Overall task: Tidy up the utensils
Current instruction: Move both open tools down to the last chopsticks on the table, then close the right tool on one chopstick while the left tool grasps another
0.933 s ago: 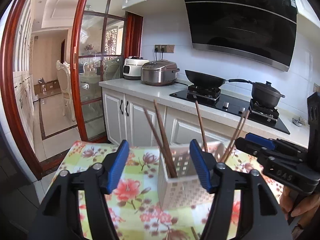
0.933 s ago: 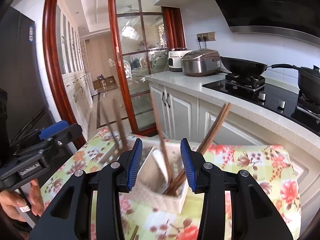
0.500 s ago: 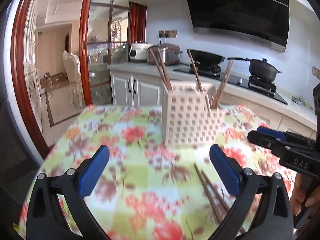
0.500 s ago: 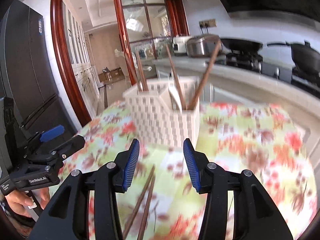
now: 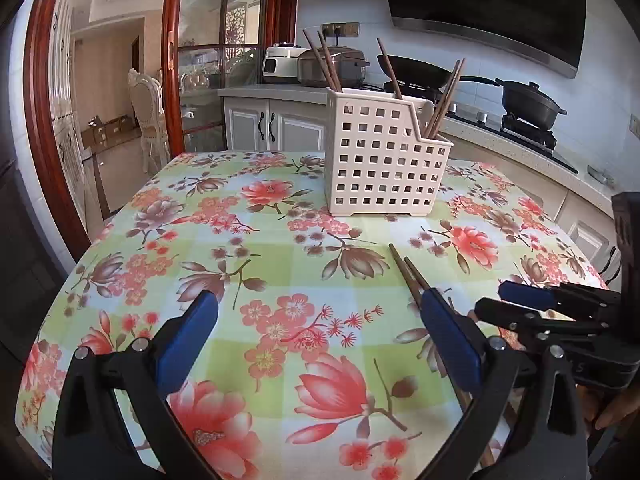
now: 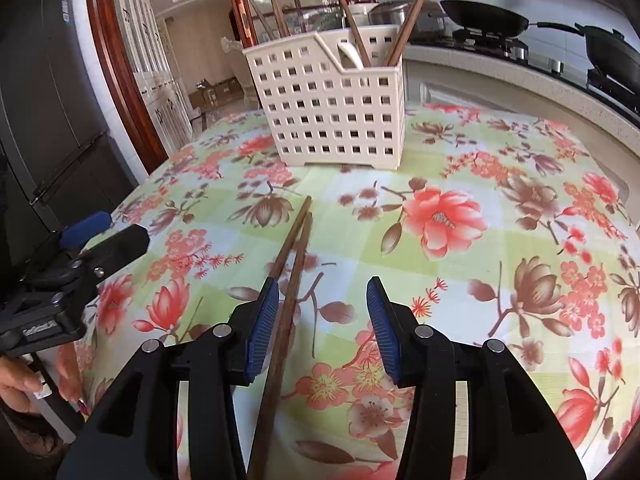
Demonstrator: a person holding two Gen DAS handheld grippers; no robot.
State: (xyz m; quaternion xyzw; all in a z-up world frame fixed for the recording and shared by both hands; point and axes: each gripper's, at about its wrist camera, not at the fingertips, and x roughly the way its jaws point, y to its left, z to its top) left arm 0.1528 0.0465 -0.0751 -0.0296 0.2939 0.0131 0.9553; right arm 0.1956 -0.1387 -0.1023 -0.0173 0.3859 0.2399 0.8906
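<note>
Floral-clothed table (image 5: 248,240) bears a cream perforated plastic caddy (image 5: 380,164) of chopsticks. Left tool (image 5: 320,320), jaws just spread wide, holds nothing. Half-open right tool (image 6: 322,312) straddles two loose brown wooden chopsticks (image 6: 294,248) lying near the caddy.

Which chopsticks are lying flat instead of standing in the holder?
The pair on the tablecloth, side by side in front of the holder, running back between the open right gripper. All the others stand upright in the holder.
</note>
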